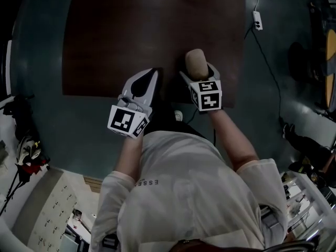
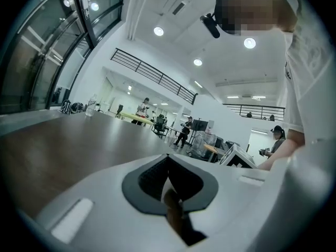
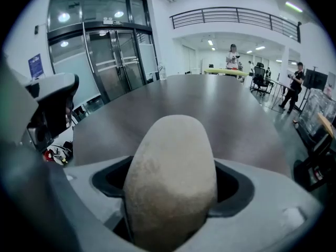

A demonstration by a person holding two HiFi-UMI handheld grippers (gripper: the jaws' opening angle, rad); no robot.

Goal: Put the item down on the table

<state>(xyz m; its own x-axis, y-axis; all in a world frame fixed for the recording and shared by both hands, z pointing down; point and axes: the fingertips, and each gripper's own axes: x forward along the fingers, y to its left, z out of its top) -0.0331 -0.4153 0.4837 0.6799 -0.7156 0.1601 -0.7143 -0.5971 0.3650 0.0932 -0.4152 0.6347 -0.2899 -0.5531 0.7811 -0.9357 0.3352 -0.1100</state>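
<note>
Right tool (image 1: 199, 71) holds item (image 1: 196, 62) over the table (image 1: 131, 30).

Head camera is looking steeply down from above the person at the table (image 1: 105, 35). Cameras on left gripper (image 1: 149, 73) and right gripper (image 1: 198, 72) are sitting low, close behind jaws, facing across that same table.

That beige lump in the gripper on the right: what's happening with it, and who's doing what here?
A person in a white top holds a gripper in each hand over a dark brown table. The right gripper is clamped on a beige, potato-shaped item, held near the table's near edge and not yet let go. The left gripper is beside it, shut and holding nothing. Whether the item touches the tabletop cannot be told.
</note>
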